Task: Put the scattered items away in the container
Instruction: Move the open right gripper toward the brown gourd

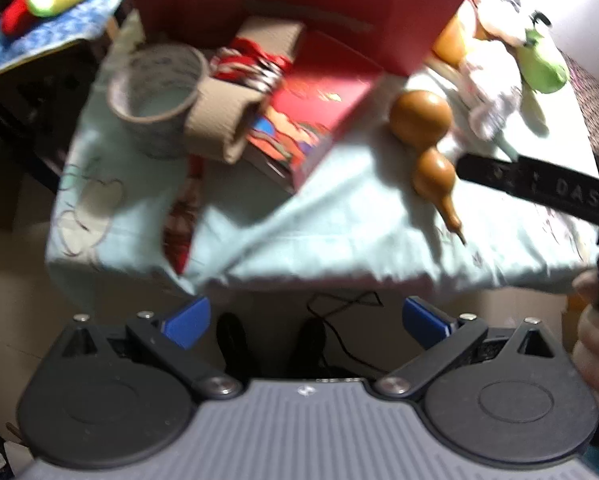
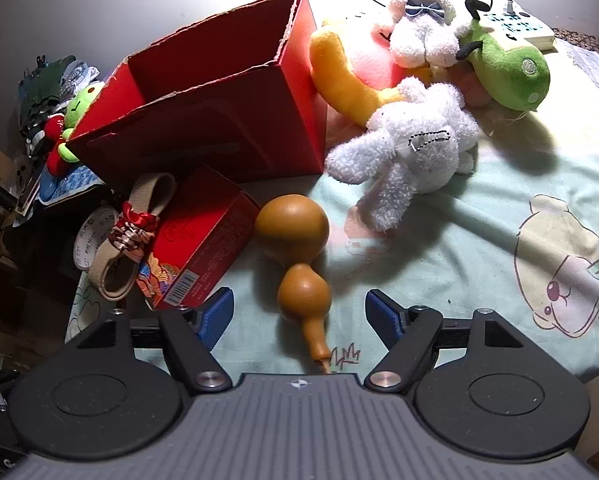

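A big open red cardboard box (image 2: pixel 219 120) stands at the back of the cloth-covered table; it also shows in the left wrist view (image 1: pixel 291 12). A brown gourd (image 2: pixel 299 256) lies in front of it, its thin stem end between my right gripper's open blue pads (image 2: pixel 215 320). My right gripper (image 2: pixel 299 318) is open around the gourd's lower part, not closed on it. A small red packet box (image 2: pixel 203 244), a beige strap with a red scrunchie (image 2: pixel 133 232) and a tape roll (image 1: pixel 155 88) lie left. My left gripper (image 1: pixel 305 322) is open and empty, below the table's front edge.
Plush toys lie right of the red box: a white one (image 2: pixel 411 152), an orange and pink one (image 2: pixel 355 76) and a green one (image 2: pixel 511 72). A power strip (image 2: pixel 515 24) with cables sits at the back right. A side table (image 1: pixel 39 32) with more plush toys stands left.
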`<state>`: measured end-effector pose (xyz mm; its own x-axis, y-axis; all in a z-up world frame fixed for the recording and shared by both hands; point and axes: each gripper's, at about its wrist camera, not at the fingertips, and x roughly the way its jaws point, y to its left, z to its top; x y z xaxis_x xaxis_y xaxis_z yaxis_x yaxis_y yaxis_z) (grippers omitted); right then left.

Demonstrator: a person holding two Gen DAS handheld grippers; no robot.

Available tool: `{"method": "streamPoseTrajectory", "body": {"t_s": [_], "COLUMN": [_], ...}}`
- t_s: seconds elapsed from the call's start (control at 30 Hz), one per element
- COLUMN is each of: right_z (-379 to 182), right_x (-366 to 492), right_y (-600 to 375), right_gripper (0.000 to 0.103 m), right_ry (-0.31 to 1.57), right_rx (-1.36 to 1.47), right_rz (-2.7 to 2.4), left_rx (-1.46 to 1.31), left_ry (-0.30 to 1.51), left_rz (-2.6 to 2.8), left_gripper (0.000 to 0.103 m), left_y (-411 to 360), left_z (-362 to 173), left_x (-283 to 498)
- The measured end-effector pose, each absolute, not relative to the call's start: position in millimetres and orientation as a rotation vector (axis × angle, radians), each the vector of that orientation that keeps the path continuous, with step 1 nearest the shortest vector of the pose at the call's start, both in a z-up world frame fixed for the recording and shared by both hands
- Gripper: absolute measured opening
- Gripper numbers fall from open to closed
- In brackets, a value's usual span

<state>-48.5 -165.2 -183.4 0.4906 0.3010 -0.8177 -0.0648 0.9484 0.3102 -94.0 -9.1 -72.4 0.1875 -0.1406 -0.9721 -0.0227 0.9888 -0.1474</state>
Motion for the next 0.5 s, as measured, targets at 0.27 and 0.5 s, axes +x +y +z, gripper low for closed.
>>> {"method": "streamPoseTrajectory", "body": {"t_s": [0.27, 0.5], "right_z": [-195, -192], "right_x": [-39, -28], "right_y": [-186, -204], "right_gripper": [0.066, 0.062], "right_ry": [1.066, 1.047], "right_rx": [0.352, 0.345], "right_rz": [0.263, 0.235], "left_rx": [-0.008, 0.098], "left_ry": [1.296, 1.277], "left_rz": [-0.124, -0.194], "left_gripper": [0.102, 0.102], "left_y": [-34, -70], "left_z": [-67, -74], "left_x": [-70, -53]}}
